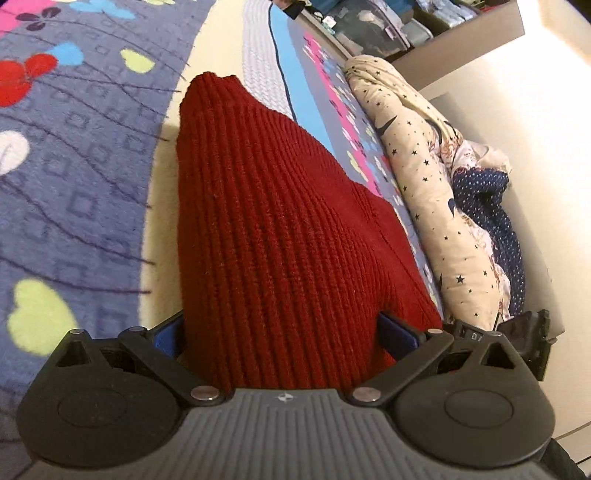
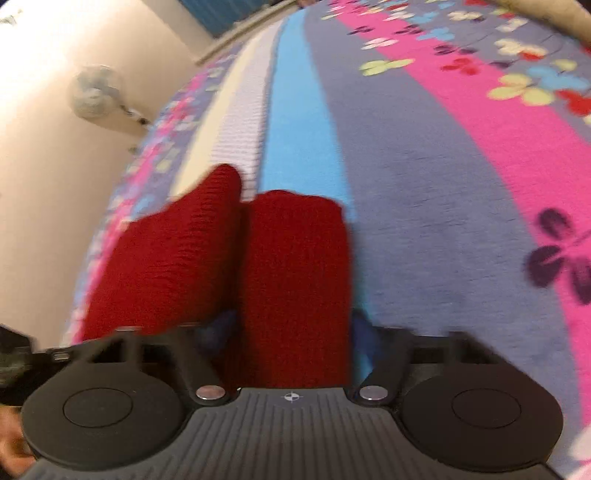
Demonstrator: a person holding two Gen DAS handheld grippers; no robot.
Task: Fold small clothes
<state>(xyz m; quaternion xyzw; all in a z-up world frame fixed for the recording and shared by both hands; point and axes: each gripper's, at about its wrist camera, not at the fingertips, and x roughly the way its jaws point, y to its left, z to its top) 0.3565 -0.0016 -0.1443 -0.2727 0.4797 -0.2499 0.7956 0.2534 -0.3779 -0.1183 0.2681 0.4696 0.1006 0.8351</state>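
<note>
Bed covered by a grey-blue blanket point(image 1: 74, 177) printed with coloured butterflies and crossed by cream, white, sky-blue and pink stripes. Directly upon it lay a dark red ribbed knit garment point(image 1: 273, 229), apparently folded. Along the far edge, by the wall, lay a star-printed cream cloth point(image 1: 417, 158) bunched beside navy dotted fabric point(image 1: 491, 206).

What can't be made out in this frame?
- Left gripper fingertips: the red knit garment hides them, left wrist view.
- Right gripper grip: motion blur, right wrist view.
- Garment type: cut off by gripper bodies, both views.
- Shelf clutter: too small.
</note>
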